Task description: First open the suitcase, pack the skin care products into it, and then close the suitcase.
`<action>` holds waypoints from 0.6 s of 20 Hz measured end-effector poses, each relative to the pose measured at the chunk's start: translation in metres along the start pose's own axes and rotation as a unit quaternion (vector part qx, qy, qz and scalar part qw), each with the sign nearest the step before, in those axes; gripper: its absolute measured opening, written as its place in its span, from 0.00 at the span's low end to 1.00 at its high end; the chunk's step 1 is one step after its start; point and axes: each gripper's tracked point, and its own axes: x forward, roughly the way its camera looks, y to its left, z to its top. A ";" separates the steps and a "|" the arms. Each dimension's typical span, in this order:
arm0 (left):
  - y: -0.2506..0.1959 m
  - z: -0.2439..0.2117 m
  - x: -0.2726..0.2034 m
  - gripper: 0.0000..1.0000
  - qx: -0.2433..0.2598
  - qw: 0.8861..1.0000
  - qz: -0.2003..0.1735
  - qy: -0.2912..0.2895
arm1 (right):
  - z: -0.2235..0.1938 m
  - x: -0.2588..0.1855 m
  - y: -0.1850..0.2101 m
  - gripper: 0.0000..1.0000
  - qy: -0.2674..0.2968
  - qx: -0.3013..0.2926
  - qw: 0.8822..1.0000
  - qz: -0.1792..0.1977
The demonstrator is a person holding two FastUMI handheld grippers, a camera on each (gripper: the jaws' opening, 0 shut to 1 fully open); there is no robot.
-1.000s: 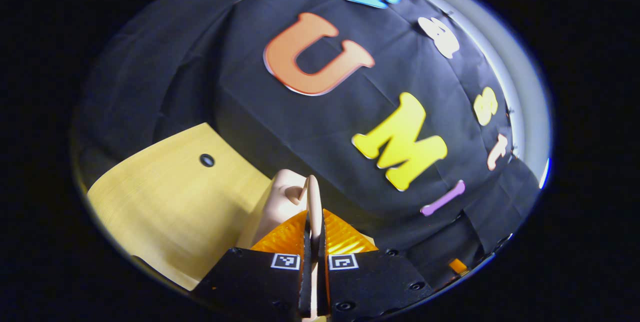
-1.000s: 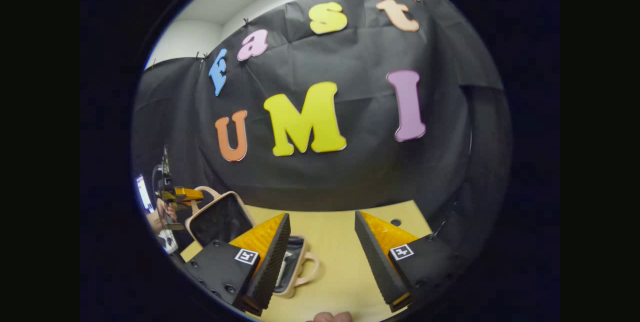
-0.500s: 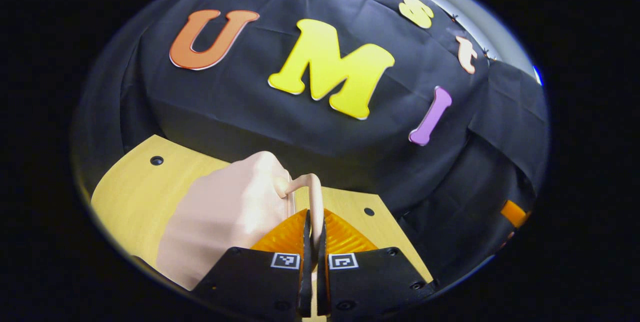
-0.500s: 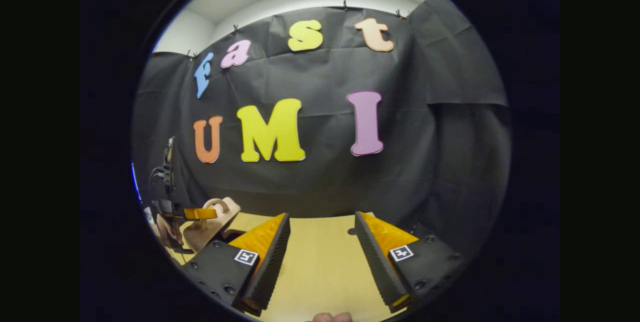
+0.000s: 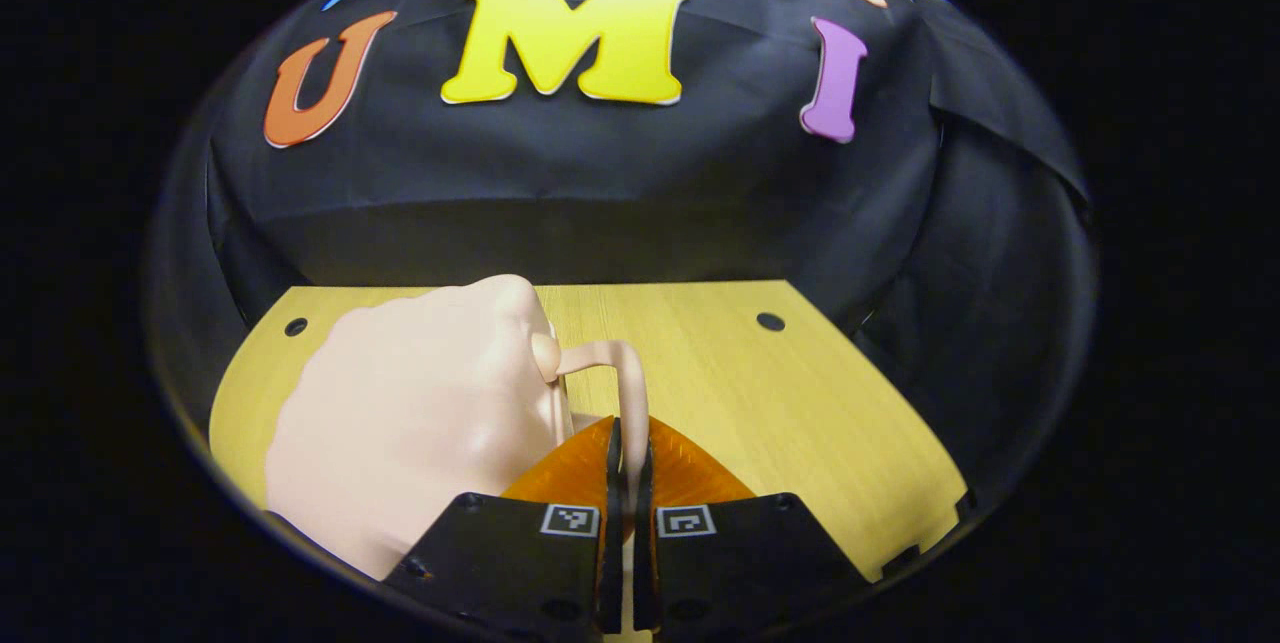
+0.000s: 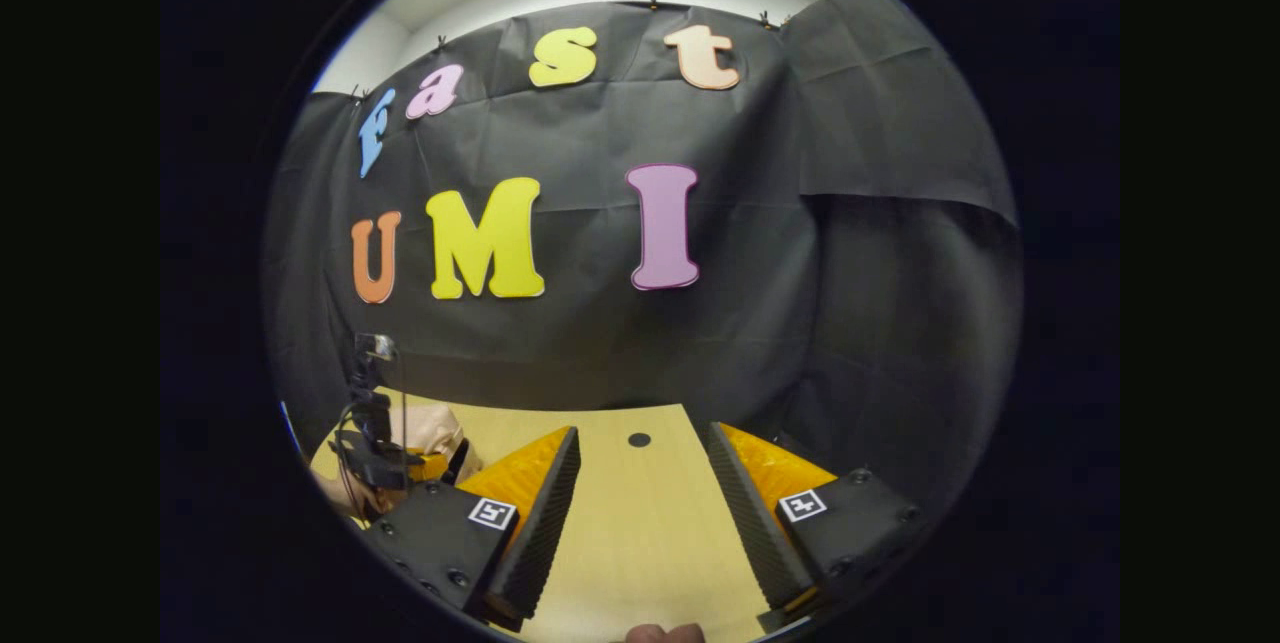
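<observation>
stage: closing, looks near done | left gripper (image 5: 625,483) jaws clenched on suitcase handle (image 5: 632,393) | suitcase (image 5: 420,413) looks shut, on counter (image 5: 800,423) | right gripper (image 6: 640,523) jaws released, empty | left: let go

L gripper (image 5: 625,463) fingers pinched tight on handle (image 5: 625,383); R gripper (image 6: 645,503) fingers spread wide, nothing between.

Probably recording booth — black cloth (image 6: 850,253), wooden table (image 6: 640,523)
</observation>
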 end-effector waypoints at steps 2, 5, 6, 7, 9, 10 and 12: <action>-0.006 -0.019 0.010 0.07 0.007 1.000 0.016 0.021 | 0.000 -0.002 -0.003 0.77 0.002 -0.001 1.000 0.003; -0.010 -0.036 0.020 0.07 -0.001 0.999 0.032 0.043 | -0.003 -0.002 -0.012 0.77 0.004 -0.008 1.000 0.000; -0.011 -0.037 0.021 0.07 0.006 0.998 0.038 0.043 | -0.005 -0.001 -0.015 0.82 0.007 -0.008 1.000 0.000; -0.013 -0.037 0.024 0.17 0.012 0.998 0.043 0.042 | -0.007 0.000 -0.016 0.77 0.009 -0.009 1.000 -0.002; -0.016 -0.043 0.028 0.11 0.028 0.997 0.050 0.047 | -0.011 0.002 -0.018 0.77 0.015 -0.006 1.000 -0.001; -0.020 -0.045 0.028 0.12 0.035 0.997 0.046 0.051 | -0.012 0.002 -0.017 0.77 0.017 -0.006 1.000 0.001; -0.030 -0.047 0.030 0.18 0.039 0.997 0.035 0.058 | -0.014 0.003 -0.015 0.77 0.018 -0.007 1.000 0.005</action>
